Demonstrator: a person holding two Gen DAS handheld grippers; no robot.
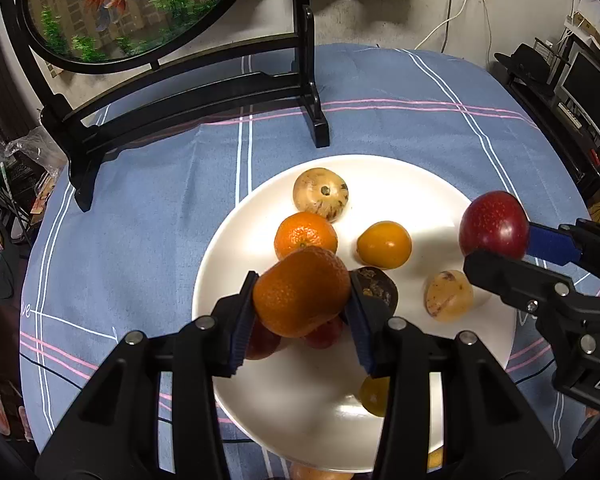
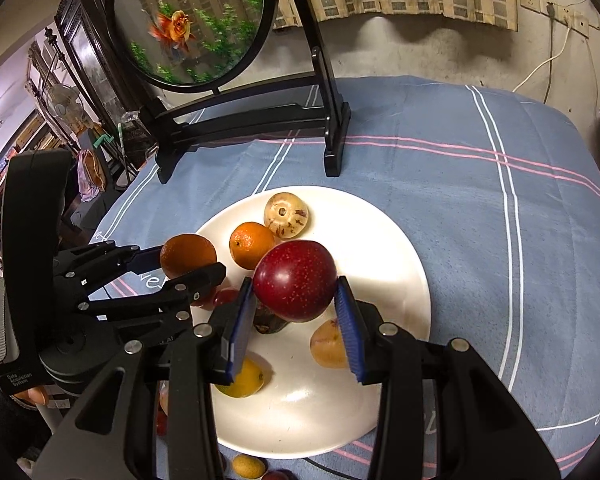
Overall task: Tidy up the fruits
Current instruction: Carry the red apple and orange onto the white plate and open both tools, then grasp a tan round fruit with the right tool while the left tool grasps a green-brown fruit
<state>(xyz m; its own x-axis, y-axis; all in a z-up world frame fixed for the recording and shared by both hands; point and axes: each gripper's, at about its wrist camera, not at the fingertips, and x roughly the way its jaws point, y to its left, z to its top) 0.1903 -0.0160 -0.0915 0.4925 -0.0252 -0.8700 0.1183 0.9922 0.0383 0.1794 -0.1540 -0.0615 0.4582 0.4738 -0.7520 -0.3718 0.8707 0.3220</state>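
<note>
Two fruits held over the plate, one in each gripper.

The orange (image 1: 302,292) sits clamped in the left gripper (image 1: 300,300), the red plum (image 2: 296,286) in the right gripper (image 2: 296,308); both hang just above the white plate (image 1: 380,168), left one nearer its left rim. On the plate lie another orange (image 1: 305,236), yellow and tan fruits, one dark one.

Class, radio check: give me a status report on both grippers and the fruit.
Left gripper shut on orange. Right gripper shut on red plum. Both over white plate. Fruit crowds plate below.
</note>
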